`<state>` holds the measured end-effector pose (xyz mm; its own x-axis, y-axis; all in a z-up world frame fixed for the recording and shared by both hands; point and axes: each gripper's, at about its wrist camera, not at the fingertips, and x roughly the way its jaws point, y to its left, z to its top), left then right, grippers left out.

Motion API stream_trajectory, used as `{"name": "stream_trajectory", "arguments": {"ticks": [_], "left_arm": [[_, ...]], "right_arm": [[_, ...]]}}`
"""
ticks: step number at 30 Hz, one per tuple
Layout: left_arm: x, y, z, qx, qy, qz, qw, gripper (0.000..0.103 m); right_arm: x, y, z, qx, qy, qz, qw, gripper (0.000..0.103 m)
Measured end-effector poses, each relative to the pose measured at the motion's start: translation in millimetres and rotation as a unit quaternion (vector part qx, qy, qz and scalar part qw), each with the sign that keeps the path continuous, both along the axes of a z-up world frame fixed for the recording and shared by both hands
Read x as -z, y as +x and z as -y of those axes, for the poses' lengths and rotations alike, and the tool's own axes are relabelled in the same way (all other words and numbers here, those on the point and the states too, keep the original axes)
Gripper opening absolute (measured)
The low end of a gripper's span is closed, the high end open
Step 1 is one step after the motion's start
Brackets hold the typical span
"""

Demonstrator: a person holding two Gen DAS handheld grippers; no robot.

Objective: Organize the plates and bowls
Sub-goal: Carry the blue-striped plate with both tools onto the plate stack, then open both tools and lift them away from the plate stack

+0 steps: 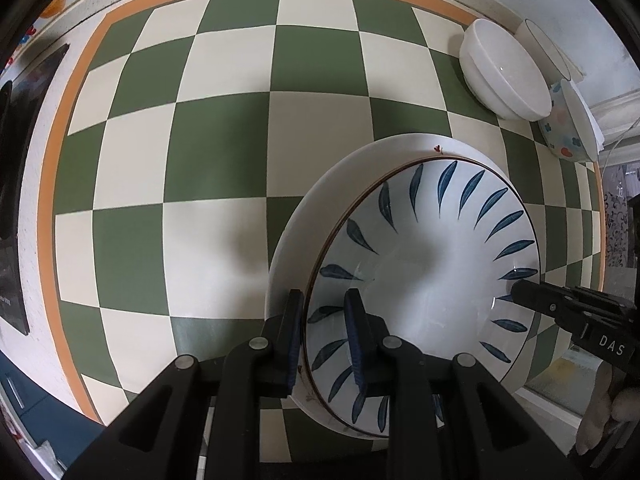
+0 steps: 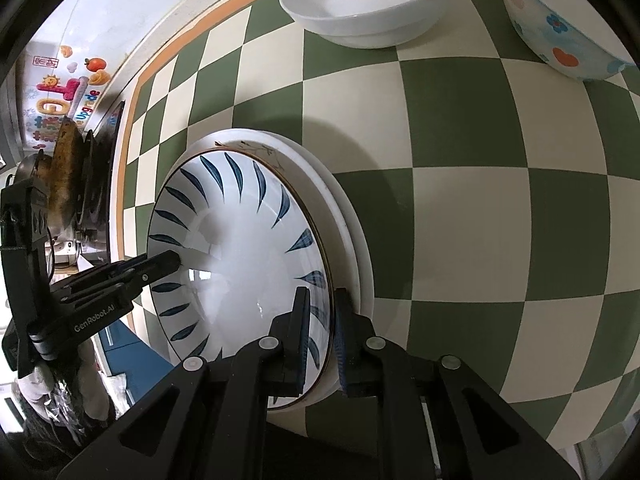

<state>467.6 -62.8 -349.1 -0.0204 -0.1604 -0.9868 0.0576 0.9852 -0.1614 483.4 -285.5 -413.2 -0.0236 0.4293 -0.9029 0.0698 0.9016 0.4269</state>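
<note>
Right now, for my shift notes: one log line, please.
left gripper shut on blue-leaf plate rim | right gripper shut on opposite rim | white plate beneath

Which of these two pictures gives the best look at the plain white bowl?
The right wrist view. There the plain white bowl sits near the top, large, and you look down into its hollow, though its upper rim is cut off. The left wrist view shows the same bowl small and warped near the right edge, mostly its side.

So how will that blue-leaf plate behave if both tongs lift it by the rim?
The blue-leaf plate looks like glazed ceramic, so probably rigid but chippable. Its glossy surface suggests it may slip. The left tongs and right tongs pinch opposite rim edges, so it should stay fairly level.
</note>
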Motion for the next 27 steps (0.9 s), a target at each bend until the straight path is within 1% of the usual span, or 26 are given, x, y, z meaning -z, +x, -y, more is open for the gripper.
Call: {"name": "stream_trajectory", "arguments": {"ticks": [8,13,19,23,27], "left_arm": [[1.9,-1.9,-5.2,-0.015,-0.005,-0.013,0.9998,0.019],[-1.9,-3.3,-7.5,-0.025,0.005,-0.014,0.9996,0.019],[-9.8,-13.5,-6.2,-0.037,0.017,-0.001,0.9992,0.019],[-27.7,-28.3,-1.6,-0.041,0.031,0.025,0.9984,0.019],[-50.8,-47.1,2.0,-0.043,0.033,0.052,0.9972,0.019]], "right_arm": [[-1.0,1.2,-2.5,0.003,-0.013,-0.005,1.0,0.016],[-6.8,1.1,-1.9,0.009,-0.026,-0.008,1.0,0.017],[-12.3,-0.6,-7.2,-0.013,-0.045,0.005,0.999,0.017],[-21.6,-9.7,-12.2,-0.021,-0.071,0.021,0.997,0.018],[-39.2,-23.2,-13.4,-0.022,-0.074,0.037,0.996,0.027]]}}
